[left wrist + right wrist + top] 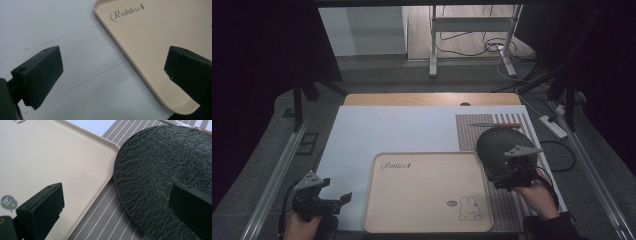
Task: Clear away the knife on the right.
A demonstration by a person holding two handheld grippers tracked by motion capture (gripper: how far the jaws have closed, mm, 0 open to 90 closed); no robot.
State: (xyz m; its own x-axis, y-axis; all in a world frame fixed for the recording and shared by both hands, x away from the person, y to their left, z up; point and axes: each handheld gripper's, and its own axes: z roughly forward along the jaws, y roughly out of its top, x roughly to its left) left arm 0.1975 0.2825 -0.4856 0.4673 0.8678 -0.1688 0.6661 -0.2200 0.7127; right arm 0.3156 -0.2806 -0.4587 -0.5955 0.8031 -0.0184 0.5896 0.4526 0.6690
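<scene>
A beige tray (427,192) printed with "Rabbit" and a bunny lies at the table's near middle. To its right, a round black textured plate (499,142) rests on a striped placemat (512,210). My right gripper (504,172) hovers open at the plate's near-left edge. In the right gripper view, one jaw is over the tray (62,157) and the other over the plate (155,170), with nothing between them at the right gripper (112,207). My left gripper (337,189) is open at the near left. In its own view, the left gripper (112,72) straddles the tray's corner (150,37).
A knife (494,124) with a brown handle lies on the placemat just behind the plate. A white sheet (387,132) covers the table around the tray. Metal rails run along both table sides, and stand legs and cables sit on the floor beyond.
</scene>
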